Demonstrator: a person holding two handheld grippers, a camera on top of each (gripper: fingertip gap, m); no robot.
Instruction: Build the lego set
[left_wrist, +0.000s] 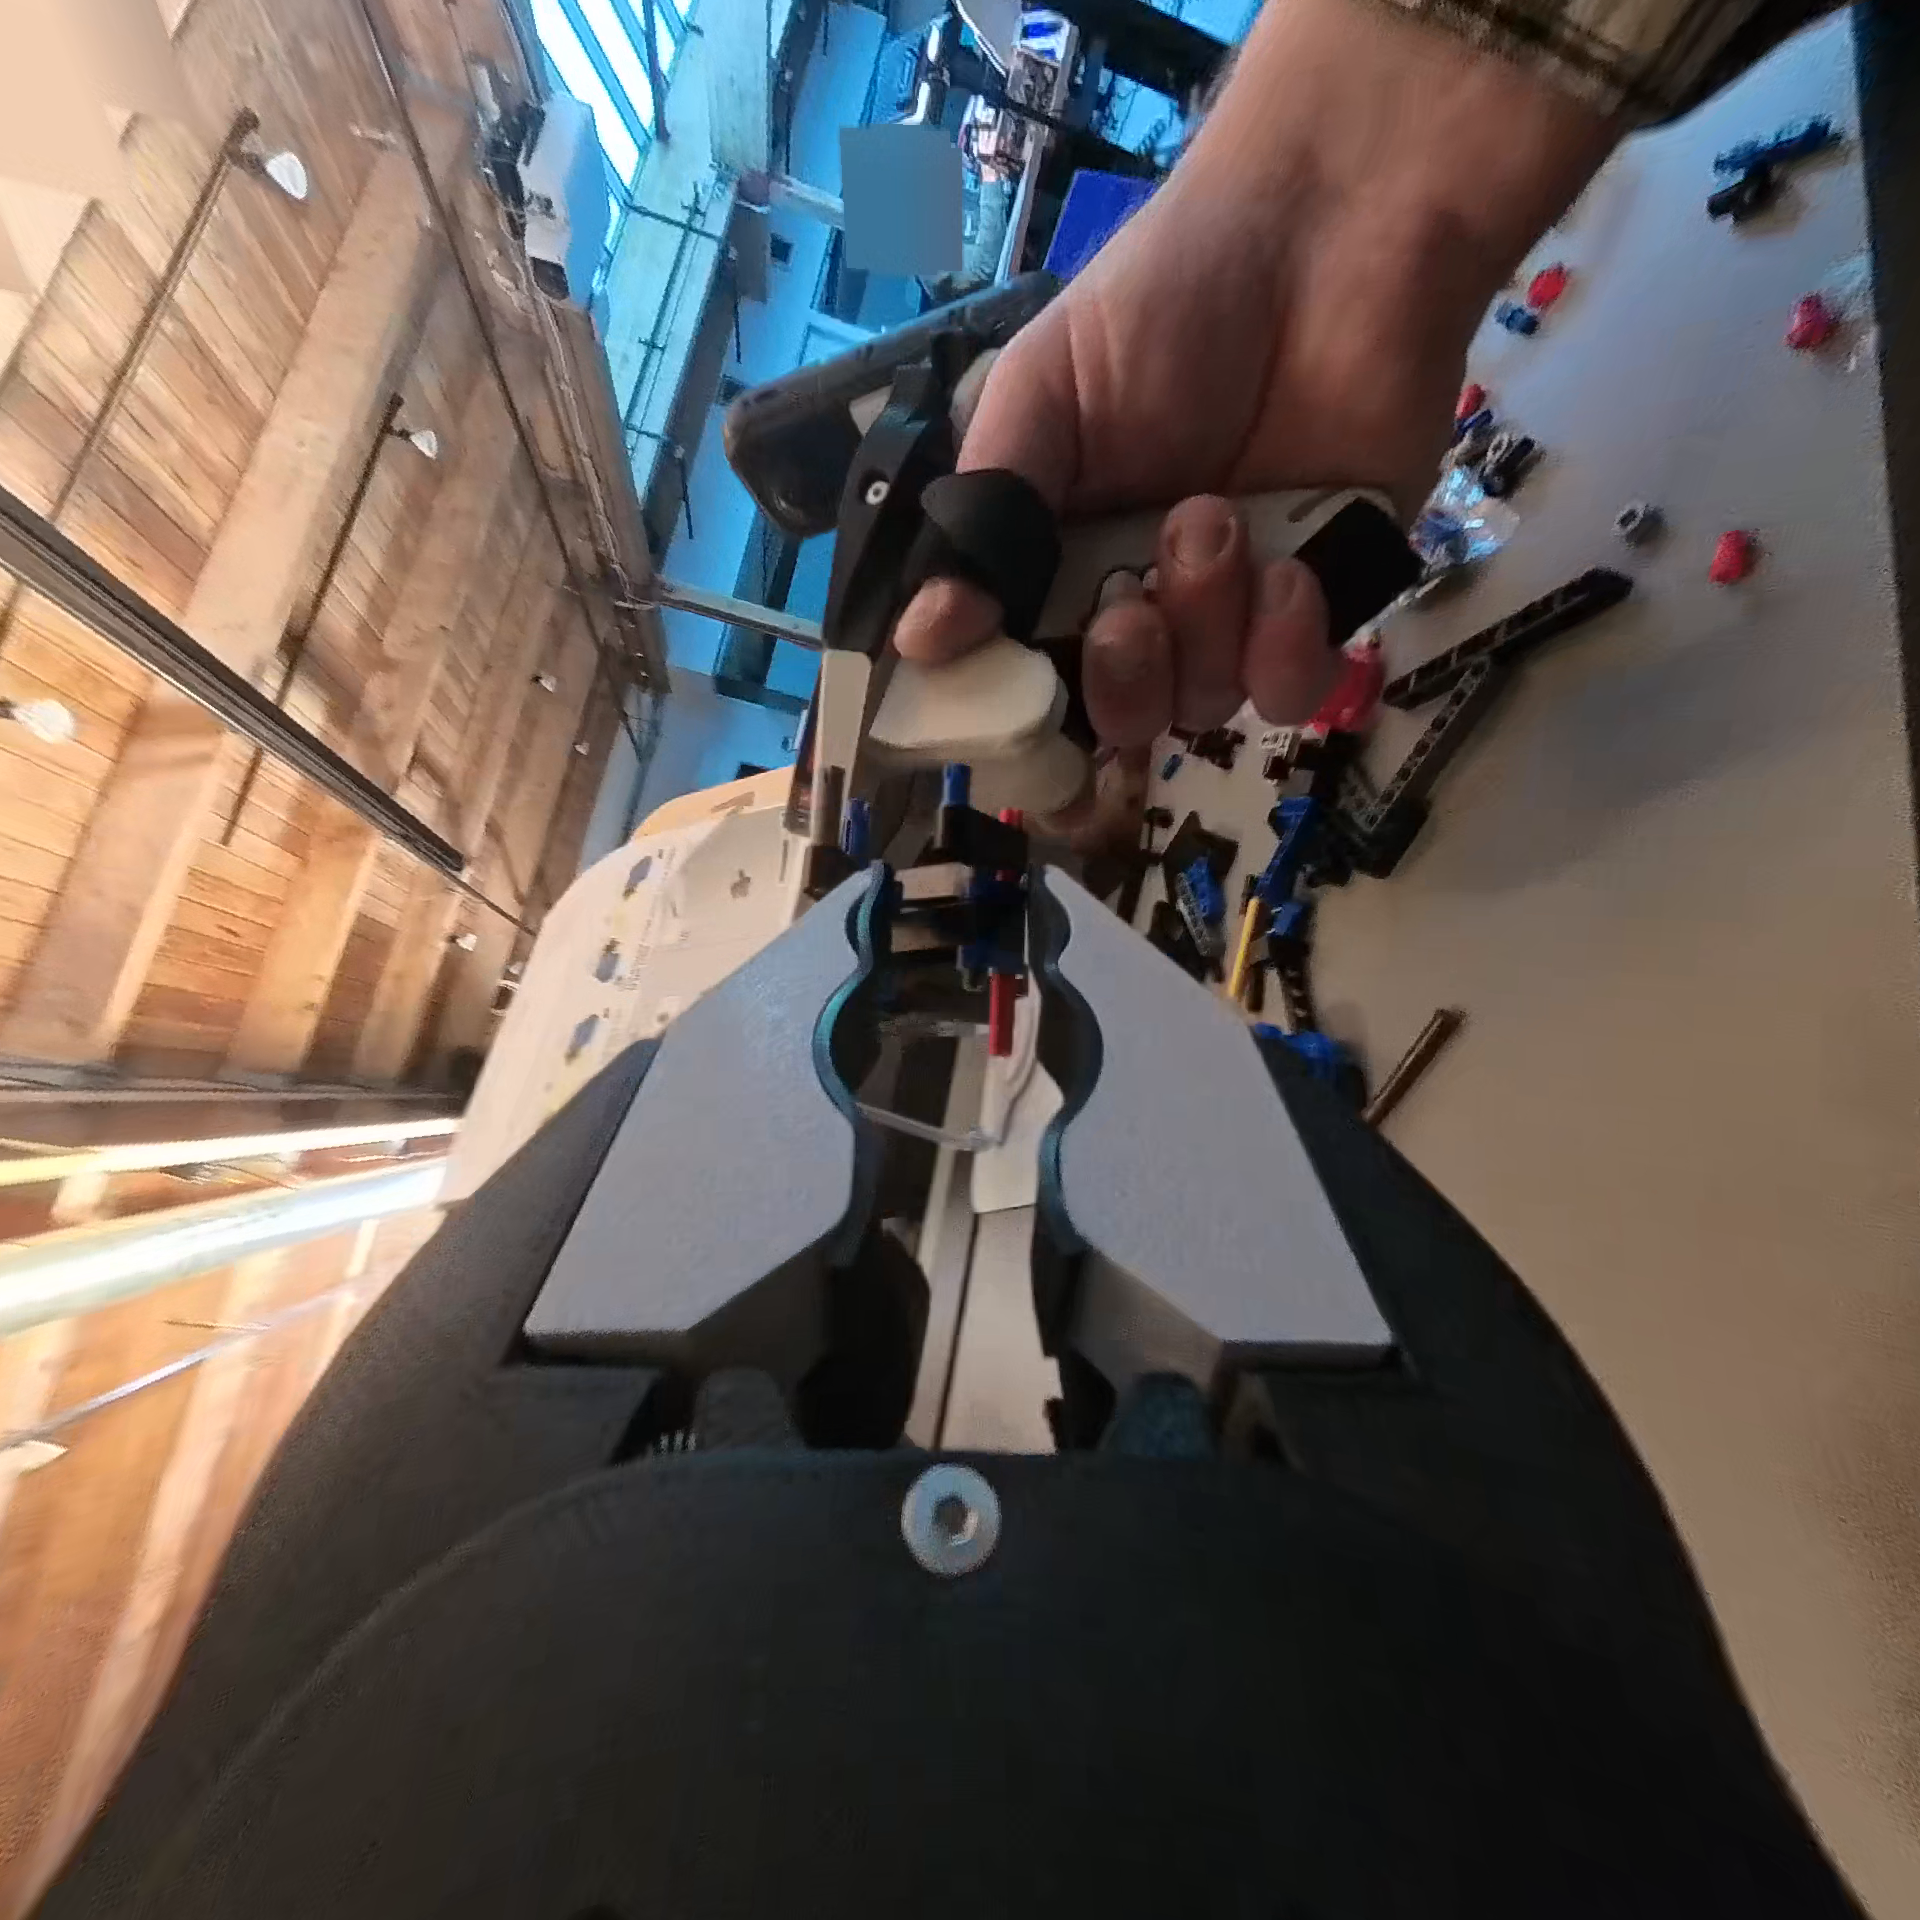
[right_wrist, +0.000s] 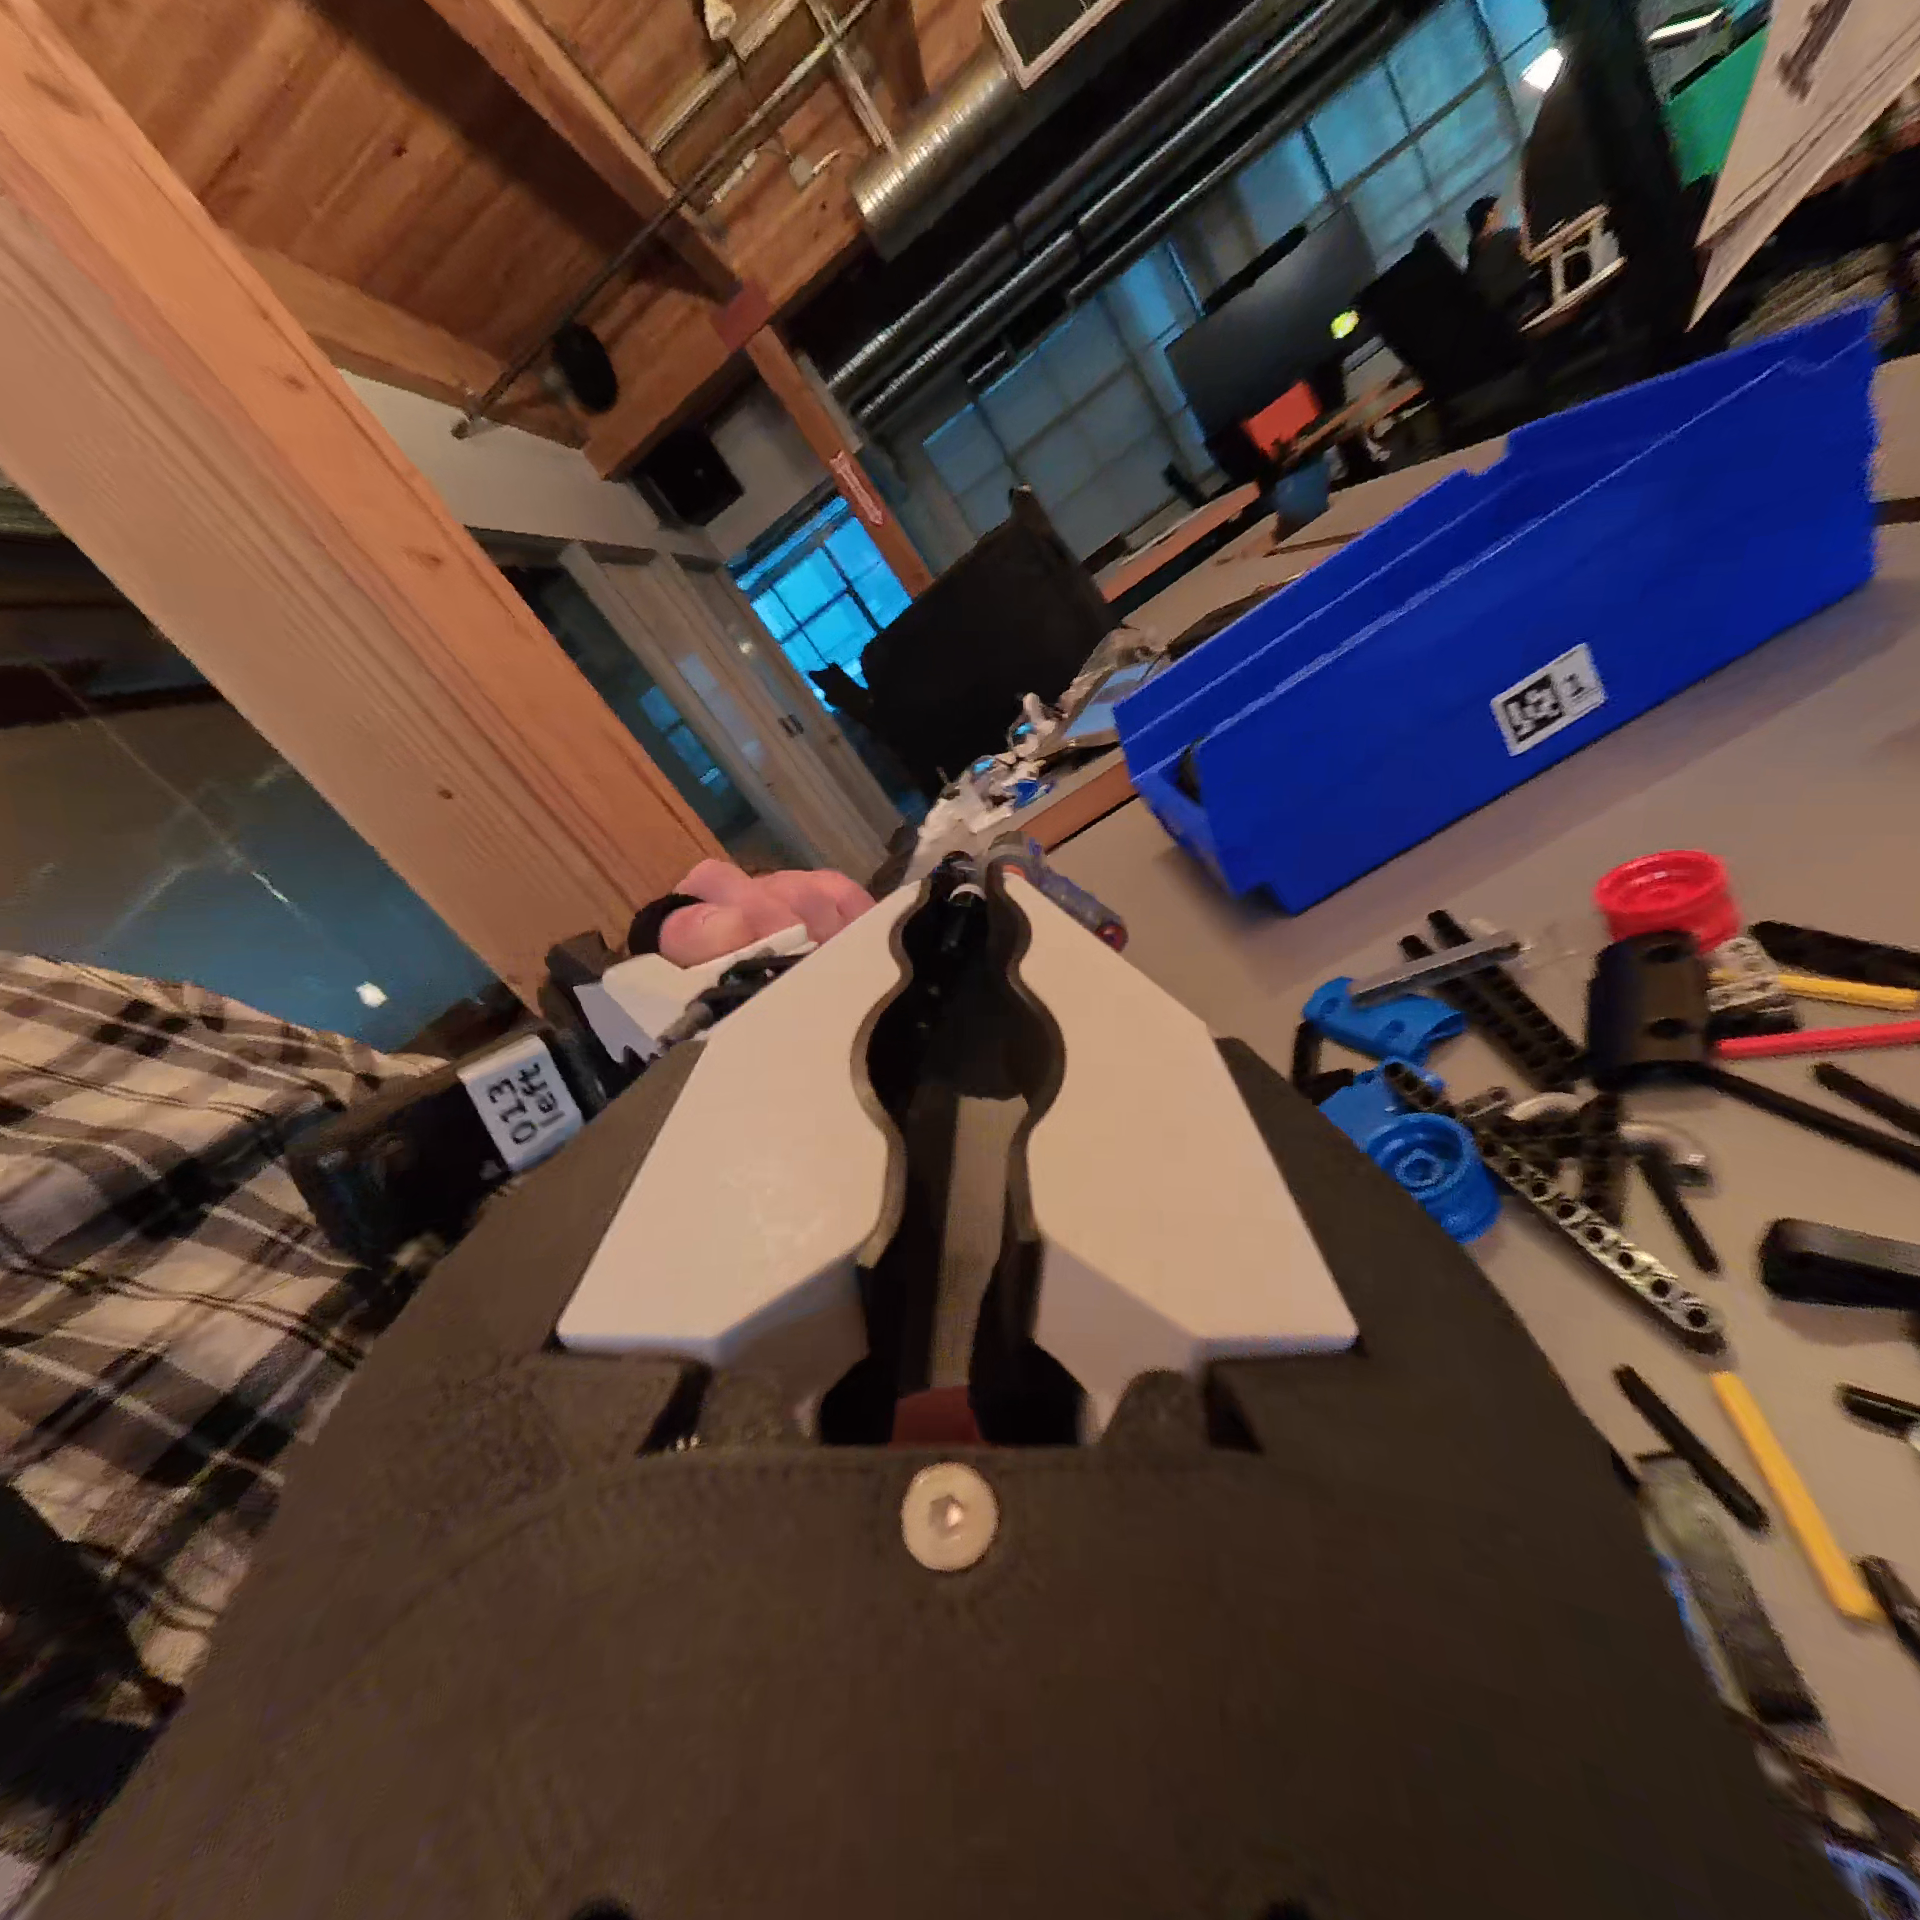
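The left gripper (left_wrist: 956, 914) pinches a small black, blue and red lego assembly (left_wrist: 961, 894) at its fingertips, held above the counter (left_wrist: 1621, 1039). The right gripper (right_wrist: 961, 883) is nearly pressed together on the same assembly (right_wrist: 961, 878). Loose lego pieces (right_wrist: 1538, 1091) lie beside the blue bin (right_wrist: 1507, 665).

Glossy plastic bin (right_wrist: 1507, 665), matt table (right_wrist: 1714, 821)

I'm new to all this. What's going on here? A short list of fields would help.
Left tool: shut on small black, blue and red lego assembly, held up off the table
Right tool: closed on a small dark piece, hard to make out
Table: grey, strewn with loose pieces
Loose pieces: red wheel hub, blue wheel hub, yellow axle
Container: blue bin
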